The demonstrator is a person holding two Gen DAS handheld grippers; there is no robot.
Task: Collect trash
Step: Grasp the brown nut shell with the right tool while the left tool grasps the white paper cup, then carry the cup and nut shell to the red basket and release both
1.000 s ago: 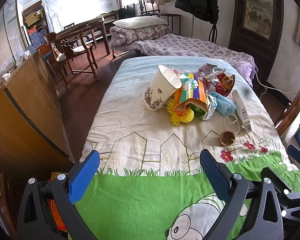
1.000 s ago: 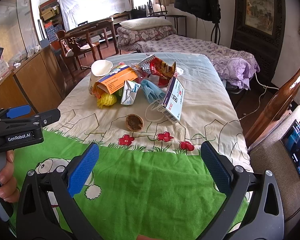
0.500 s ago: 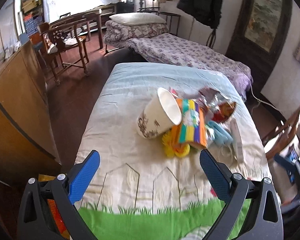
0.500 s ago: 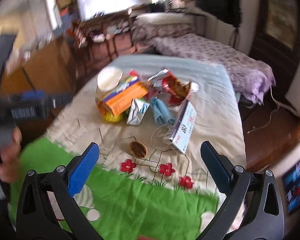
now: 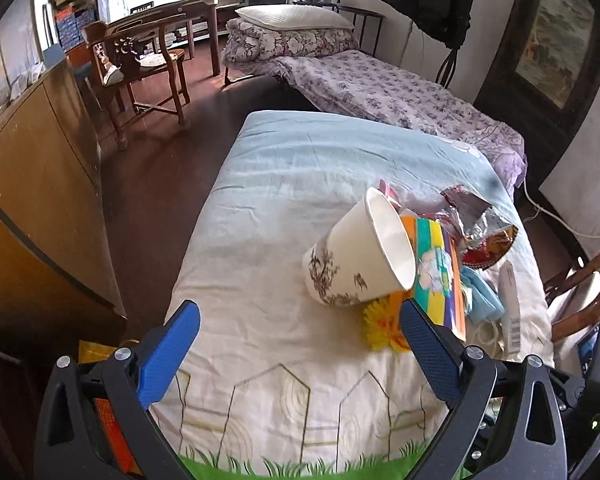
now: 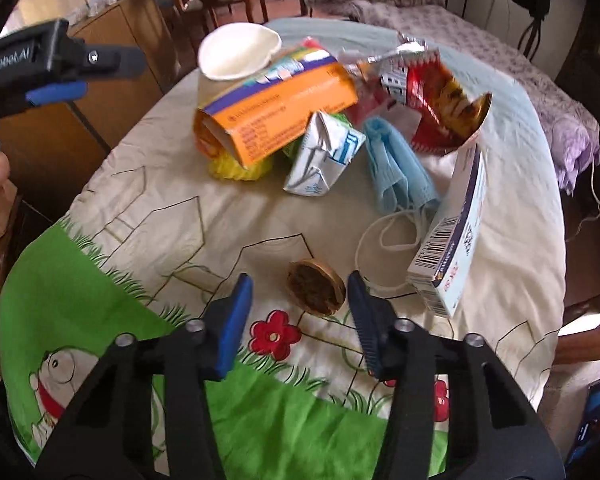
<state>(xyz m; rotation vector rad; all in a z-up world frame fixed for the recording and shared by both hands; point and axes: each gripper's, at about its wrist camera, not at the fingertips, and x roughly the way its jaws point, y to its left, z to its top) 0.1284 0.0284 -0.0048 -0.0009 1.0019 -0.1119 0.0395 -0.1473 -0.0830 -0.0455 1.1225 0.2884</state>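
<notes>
A pile of trash lies on the bed's quilt (image 6: pixel 148 208). It holds a paper cup (image 5: pixel 356 264), an orange carton (image 6: pixel 276 112), a crumpled milk carton (image 6: pixel 324 156), a blue face mask (image 6: pixel 400 172), a red snack bag (image 6: pixel 440 108), a white barcoded box (image 6: pixel 456 232) and a brown nutshell half (image 6: pixel 316 288). My right gripper (image 6: pixel 300 292) is partly open, low over the quilt, with the nutshell between its fingertips, touching neither. My left gripper (image 5: pixel 296 336) is wide open and empty, just short of the cup; it also shows in the right wrist view (image 6: pixel 56 68).
A wooden cabinet (image 5: pixel 40 168) stands left of the bed with dark floor between. A wooden chair (image 5: pixel 140 64) and a second bed with a purple floral cover (image 5: pixel 380 88) stand beyond. A wooden chair frame (image 5: pixel 580 280) is at the bed's right edge.
Both grippers have moved forward towards the pile. The right gripper has dropped low and narrowed its fingers around the nutshell. The left has closed in on the paper cup.
</notes>
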